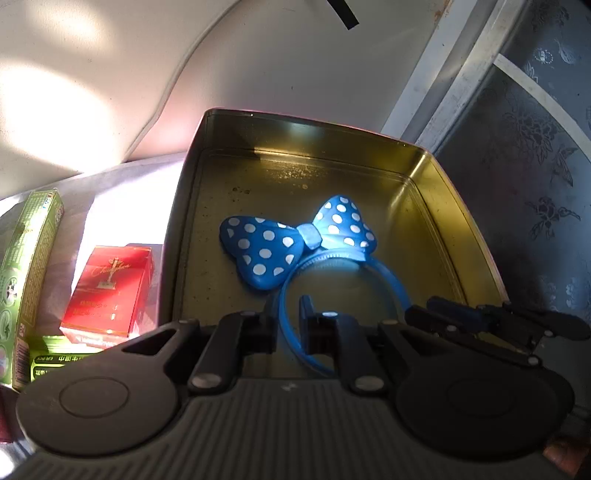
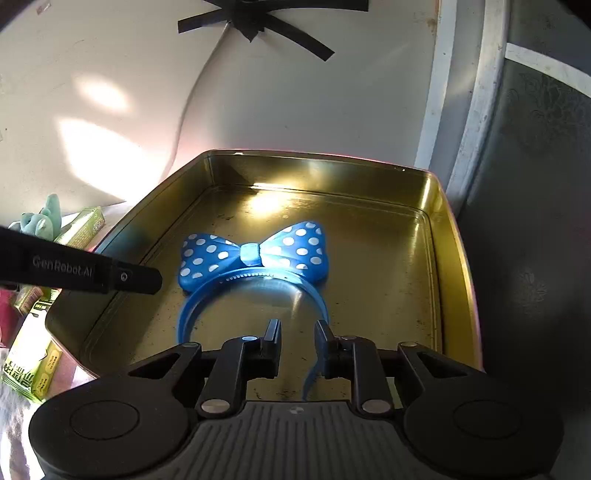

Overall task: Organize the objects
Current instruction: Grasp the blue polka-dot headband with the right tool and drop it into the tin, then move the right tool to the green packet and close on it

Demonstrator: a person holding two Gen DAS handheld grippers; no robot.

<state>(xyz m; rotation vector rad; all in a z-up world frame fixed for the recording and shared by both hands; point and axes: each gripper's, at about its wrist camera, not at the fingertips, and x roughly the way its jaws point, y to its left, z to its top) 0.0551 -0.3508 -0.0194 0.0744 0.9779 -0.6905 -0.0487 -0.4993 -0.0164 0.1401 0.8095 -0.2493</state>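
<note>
Headband (image 1: 295, 240), blue with a big white-dotted bow, lies flat on the floor of the open gold tin (image 1: 207, 166). The bow sits near the middle of the tin and the two ends of the band reach toward me.

My left tool (image 1: 286, 314) hangs over the near edge of the tin with its fingers drawn together. In its own view one arm of the band shows through the narrow slot between them. From the right wrist view its black finger (image 2: 140, 277) ends over the tin's left side, just short of the bow, and I see nothing clamped in it.

My right tool (image 2: 297, 328) points down into the tin over the near end of the headband. Its fingers stand a little apart, with bare tin floor showing between them. The right arm of the band runs past the inner side of the right-hand finger; I cannot tell whether it touches.

Left of the tin, on the sunlit counter (image 1: 122, 199), a red box (image 1: 107, 291) rests on a flat green pack (image 1: 59, 360). A tall green box (image 1: 29, 273) stands beside them. Further back a teal plush toy (image 2: 44, 221) shows at the edge of the right wrist view. Strips of black tape (image 2: 258, 22) cross on the pale wall behind the tin.
</note>
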